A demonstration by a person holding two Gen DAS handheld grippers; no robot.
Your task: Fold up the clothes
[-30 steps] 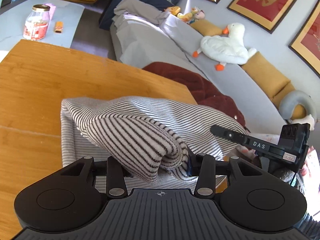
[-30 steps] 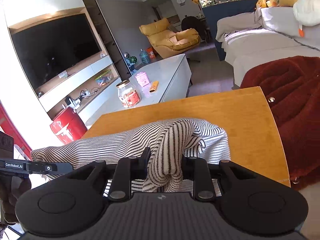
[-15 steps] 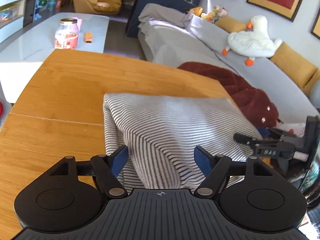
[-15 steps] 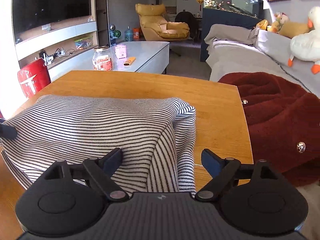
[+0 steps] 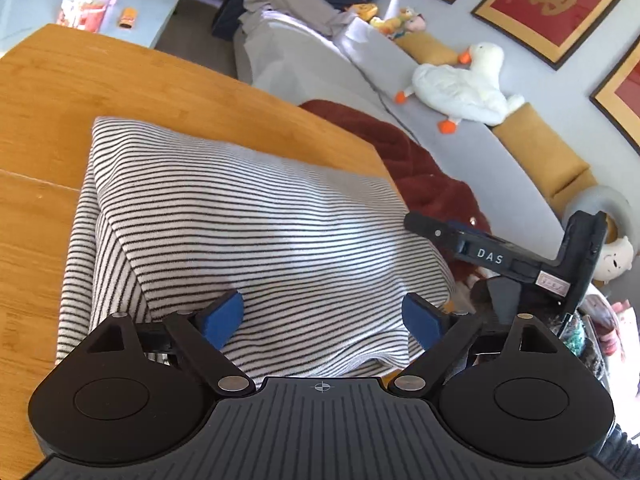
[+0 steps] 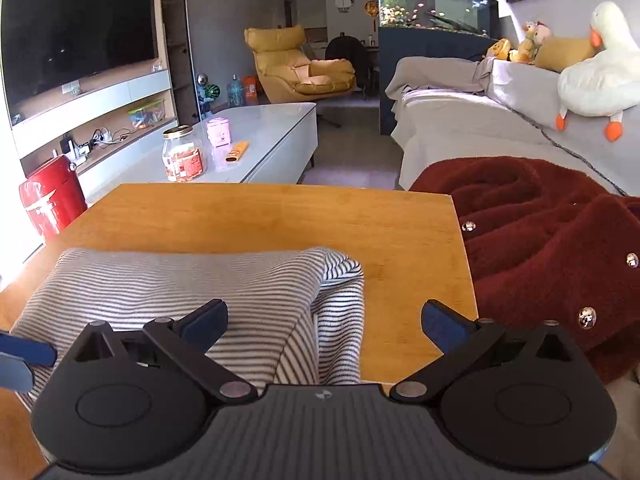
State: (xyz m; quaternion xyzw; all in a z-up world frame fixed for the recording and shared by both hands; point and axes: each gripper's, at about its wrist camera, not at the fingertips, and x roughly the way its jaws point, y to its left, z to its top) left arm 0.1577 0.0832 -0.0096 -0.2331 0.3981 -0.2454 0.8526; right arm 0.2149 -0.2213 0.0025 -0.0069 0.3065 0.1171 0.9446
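A black-and-white striped garment (image 5: 248, 224) lies folded on the wooden table (image 5: 60, 92), its folded layer on top. My left gripper (image 5: 322, 316) hovers over its near edge, jaws still opening, blue pads clear of the cloth. In the right wrist view the same striped garment (image 6: 192, 284) lies flat on the table (image 6: 280, 216). My right gripper (image 6: 324, 318) stands over the garment's right corner, jaws opening wide, nothing pinched. The right gripper's finger (image 5: 472, 246) also shows in the left wrist view at the garment's right edge.
A dark red fleece garment (image 6: 552, 240) with metal snaps lies on the grey sofa (image 6: 460, 120) just past the table's right edge. A glass jar (image 6: 182, 156) stands on a white low table (image 6: 264, 136) beyond. A white plush duck (image 5: 460, 88) rests on the sofa back.
Both grippers let go of the striped cloth they were pinching and opened wide. The lifted fold dropped and now lies flat on the garment.
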